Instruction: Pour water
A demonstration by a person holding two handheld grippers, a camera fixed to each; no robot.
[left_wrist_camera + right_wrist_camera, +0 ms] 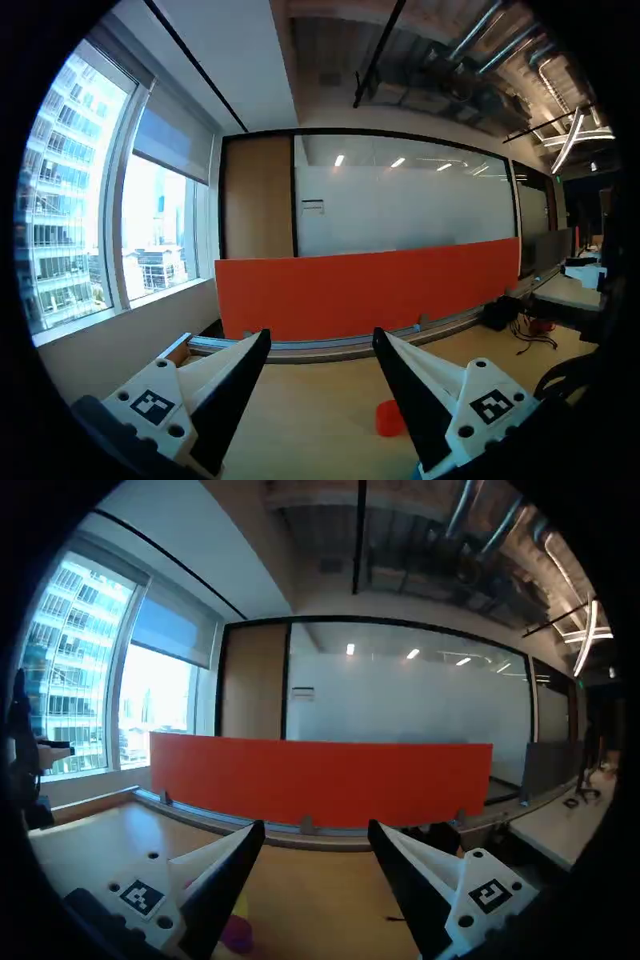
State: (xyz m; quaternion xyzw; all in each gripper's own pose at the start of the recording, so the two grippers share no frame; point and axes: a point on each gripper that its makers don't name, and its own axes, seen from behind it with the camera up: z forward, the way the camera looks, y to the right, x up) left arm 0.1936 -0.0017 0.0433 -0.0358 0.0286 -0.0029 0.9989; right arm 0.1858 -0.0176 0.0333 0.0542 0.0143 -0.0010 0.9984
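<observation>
In the left gripper view my left gripper (320, 392) is open above a wooden desk (320, 408), nothing between its fingers. A small red object (390, 418) lies on the desk just inside the right finger; its shape is unclear. In the right gripper view my right gripper (316, 880) is also open and holds nothing. A purple object (237, 934) and a bit of yellow (239, 908) peek out low beside its left finger, mostly hidden. The other gripper and a hand (32, 760) show at the far left edge.
An orange divider panel (368, 288) stands along the desk's far edge, with frosted glass behind it. Windows (88, 224) lie to the left. Black cables (532, 332) and neighbouring desks sit to the right. An office chair (590, 780) stands at the far right.
</observation>
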